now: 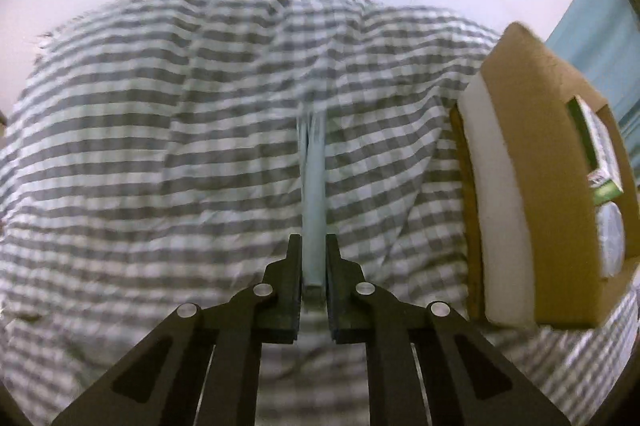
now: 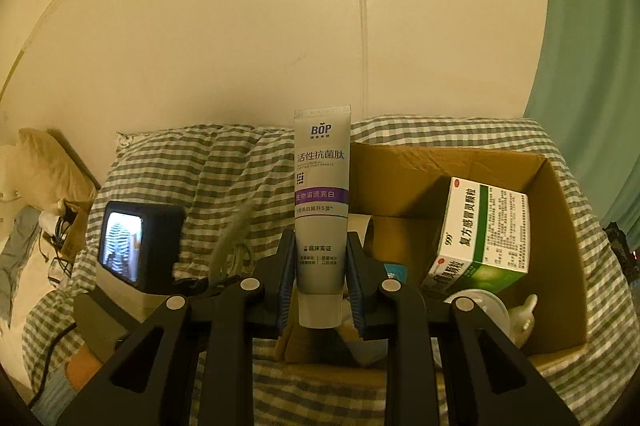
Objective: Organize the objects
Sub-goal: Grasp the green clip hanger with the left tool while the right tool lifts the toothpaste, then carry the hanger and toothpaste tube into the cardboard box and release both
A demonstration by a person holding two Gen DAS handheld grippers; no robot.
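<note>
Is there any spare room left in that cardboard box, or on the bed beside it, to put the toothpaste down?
The box is crowded at its right: a green-and-white carton leans there above a white lid. Its far left floor, behind the toothpaste, looks bare. The checked bedding left of the box, up to the wall, is free apart from the thin blue item in the left jaws.

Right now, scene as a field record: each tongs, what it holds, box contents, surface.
left tongs: shut on thin pale-blue item, seen edge-on, kind unclear
right tongs: shut on toothpaste tube, cap end toward camera
cardboard box: open, on the bedding
box contents: green-and-white medicine box, white items beside it
surface: grey-and-white checked bedding
</note>
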